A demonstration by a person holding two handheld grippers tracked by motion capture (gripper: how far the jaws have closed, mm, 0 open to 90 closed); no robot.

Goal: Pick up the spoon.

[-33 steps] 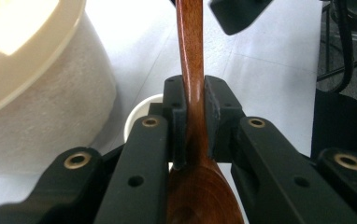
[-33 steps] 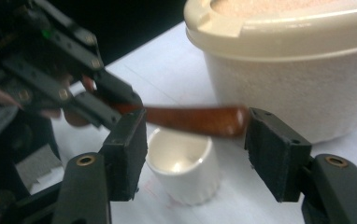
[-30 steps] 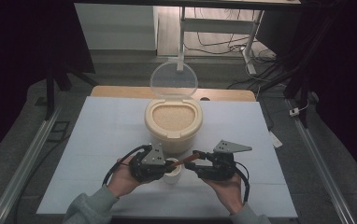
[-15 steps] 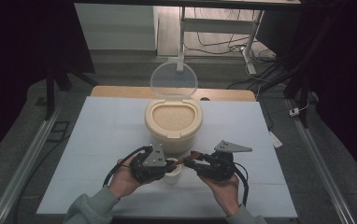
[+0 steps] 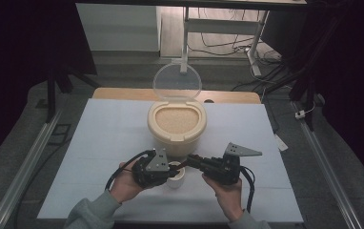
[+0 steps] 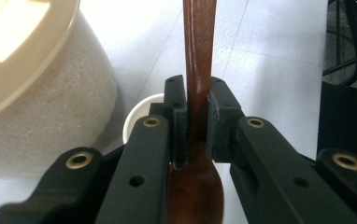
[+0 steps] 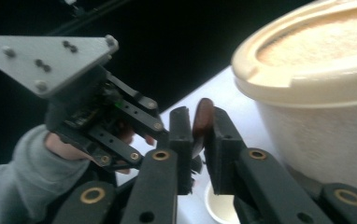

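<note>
Just in front of the cream rice container [image 5: 176, 128], over the small white cup [image 5: 175, 177], you hold a dark wooden spoon [image 6: 200, 56] between both grippers. Your left gripper [image 6: 196, 122] has its jaws closed on the spoon's neck, right where the handle widens into the bowl, with the bowl on your side of the pads. Your right gripper [image 7: 198, 140] has its jaws narrowed around the far end of the handle; they look closed on it, though the contact on one pad is hard to make out. The spoon's long axis lies roughly level and runs across the table from one gripper to the other, bowl toward your left hand [image 5: 125, 179], handle tip toward your right. Judging by its polished look, the spoon is stiff, light and somewhat slippery, so it may twist in the pads if you grip it on a rounded part. The flat-sided neck and the mid handle are the safest places to hold; avoid the glossy bowl. The container stands open with its clear lid [image 5: 176, 82] raised, grain up to near the rim, just beyond the cup.
</note>
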